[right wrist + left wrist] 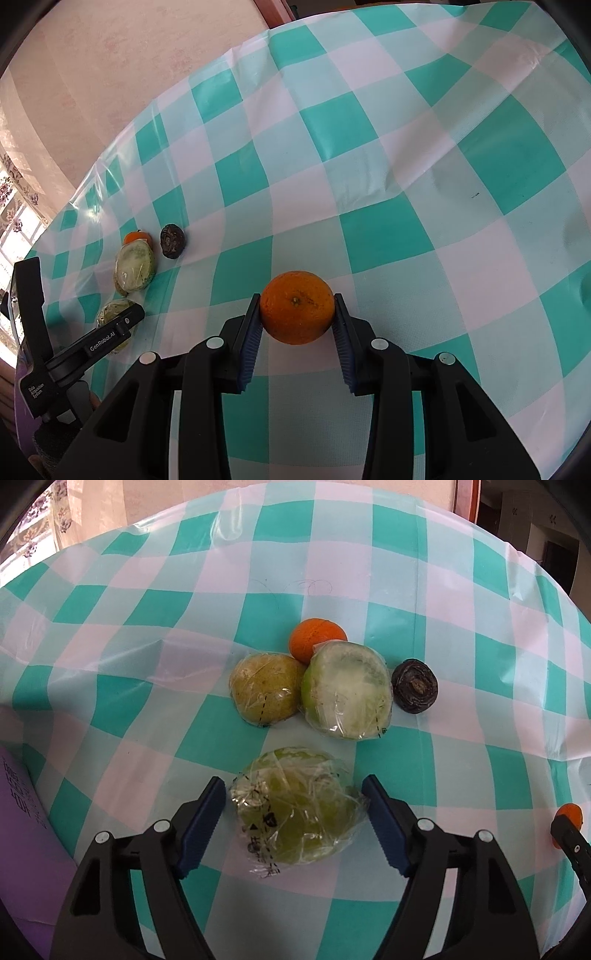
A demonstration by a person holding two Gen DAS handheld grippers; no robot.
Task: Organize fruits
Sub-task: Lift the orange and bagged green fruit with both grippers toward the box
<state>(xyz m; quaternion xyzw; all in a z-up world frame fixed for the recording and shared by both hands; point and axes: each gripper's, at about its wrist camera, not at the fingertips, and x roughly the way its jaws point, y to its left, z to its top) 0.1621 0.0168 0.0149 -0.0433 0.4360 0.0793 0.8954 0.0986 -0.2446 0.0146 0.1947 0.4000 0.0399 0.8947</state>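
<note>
In the left wrist view my left gripper [293, 794] is open around a plastic-wrapped green fruit [295, 806] that lies on the checked tablecloth; the pads stand just off its sides. Beyond it lie a wrapped yellow-green fruit [266, 690], a wrapped pale green fruit [347, 690], a small orange [314, 635] and a dark wrinkled fruit [414, 685]. In the right wrist view my right gripper [297, 306] is shut on a large orange [297, 306], both pads against its sides. The left gripper [114, 328] and the fruit group [135, 269] show at the left there.
The teal and white checked tablecloth [406, 166] covers the whole table. A purple box [22, 812] lies at the left edge in the left wrist view. A pink wall [110, 74] stands behind the table's far edge. The right gripper's tip with the orange [569, 823] shows at the right.
</note>
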